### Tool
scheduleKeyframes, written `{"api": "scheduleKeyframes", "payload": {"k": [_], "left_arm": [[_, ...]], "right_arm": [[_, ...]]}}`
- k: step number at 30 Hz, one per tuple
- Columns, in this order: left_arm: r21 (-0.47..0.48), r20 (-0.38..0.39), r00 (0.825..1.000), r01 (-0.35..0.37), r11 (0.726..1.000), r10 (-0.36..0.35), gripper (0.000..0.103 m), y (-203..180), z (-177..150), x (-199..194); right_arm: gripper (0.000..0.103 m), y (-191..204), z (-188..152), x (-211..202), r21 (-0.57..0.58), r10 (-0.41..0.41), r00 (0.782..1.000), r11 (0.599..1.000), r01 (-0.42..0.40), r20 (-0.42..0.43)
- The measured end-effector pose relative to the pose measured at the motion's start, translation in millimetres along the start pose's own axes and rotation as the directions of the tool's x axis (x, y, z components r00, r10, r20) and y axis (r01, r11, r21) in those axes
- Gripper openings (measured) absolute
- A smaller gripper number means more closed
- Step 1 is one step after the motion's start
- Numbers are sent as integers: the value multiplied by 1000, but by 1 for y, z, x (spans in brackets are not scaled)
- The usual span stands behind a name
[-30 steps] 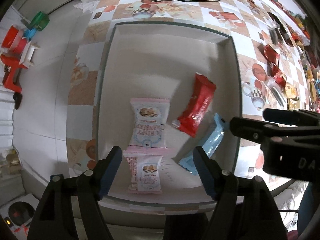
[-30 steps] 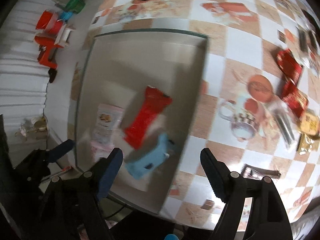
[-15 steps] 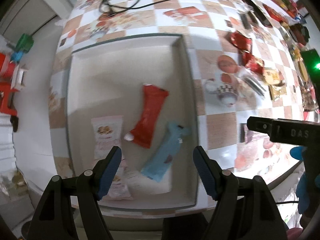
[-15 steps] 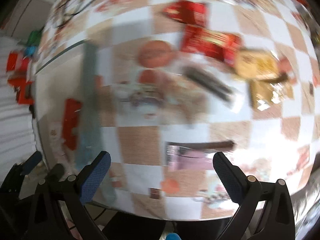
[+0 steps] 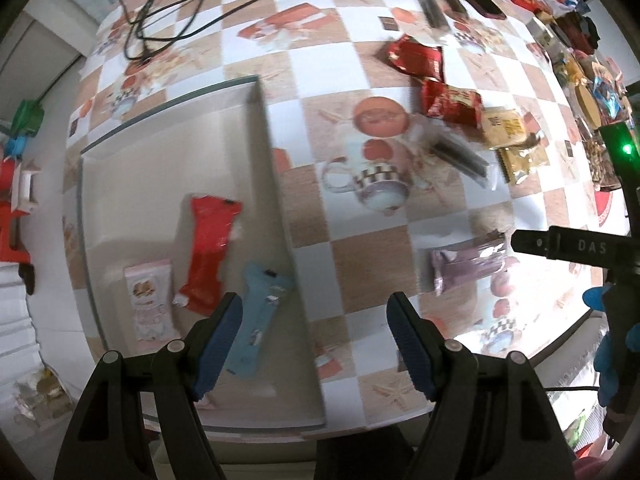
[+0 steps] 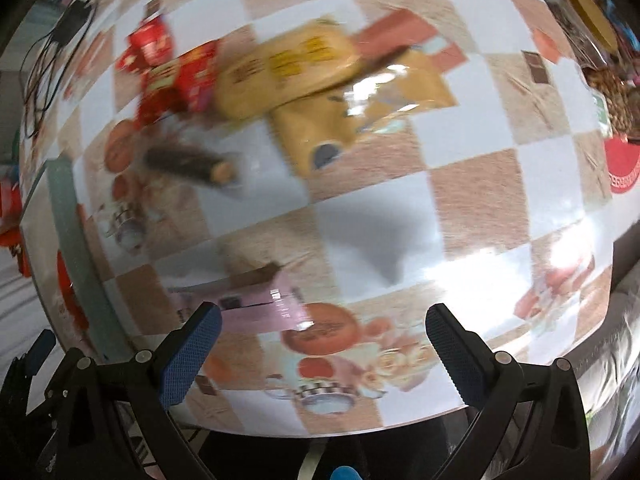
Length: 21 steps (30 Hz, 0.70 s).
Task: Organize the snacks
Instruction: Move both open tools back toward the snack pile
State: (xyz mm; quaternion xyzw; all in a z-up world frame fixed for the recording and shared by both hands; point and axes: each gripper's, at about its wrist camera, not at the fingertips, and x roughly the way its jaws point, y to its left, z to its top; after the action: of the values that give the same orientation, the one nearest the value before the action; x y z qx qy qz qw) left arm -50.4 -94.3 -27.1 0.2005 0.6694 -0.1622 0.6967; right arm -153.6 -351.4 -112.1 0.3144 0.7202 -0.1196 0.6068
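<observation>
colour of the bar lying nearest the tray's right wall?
Light blue bar, beside a red one in the tray. Left wrist view shows it best.

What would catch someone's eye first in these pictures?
Probably the long red snack packet lying in the pale tray, between a light blue bar and a pink packet. Next, the heap of red and yellow packets loose on the checkered tablecloth, right of the tray.

Bright, even daylight. White glare washes out the counter (image 6: 500, 272) at its lower right edge. The right wrist view is heavily motion-blurred; the left is sharper. Fisheye curvature bends both views, with dark vignetted corners.
</observation>
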Motion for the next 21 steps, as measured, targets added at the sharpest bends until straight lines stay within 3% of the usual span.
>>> {"api": "scheduleKeyframes", "payload": {"k": [8, 15, 21], "left_arm": [[-48, -57, 996, 66, 997, -69, 78, -29, 28, 10], [-103, -90, 994, 54, 993, -64, 78, -53, 61, 26], [-213, -86, 992, 70, 975, -91, 78, -63, 92, 38]], "right_arm": [[103, -34, 28, -12, 79, -5, 1000, 997, 3, 26], [103, -72, 67, -18, 163, 9, 999, 986, -17, 48], [103, -95, 101, -29, 236, 8, 993, 971, -36, 116]]}}
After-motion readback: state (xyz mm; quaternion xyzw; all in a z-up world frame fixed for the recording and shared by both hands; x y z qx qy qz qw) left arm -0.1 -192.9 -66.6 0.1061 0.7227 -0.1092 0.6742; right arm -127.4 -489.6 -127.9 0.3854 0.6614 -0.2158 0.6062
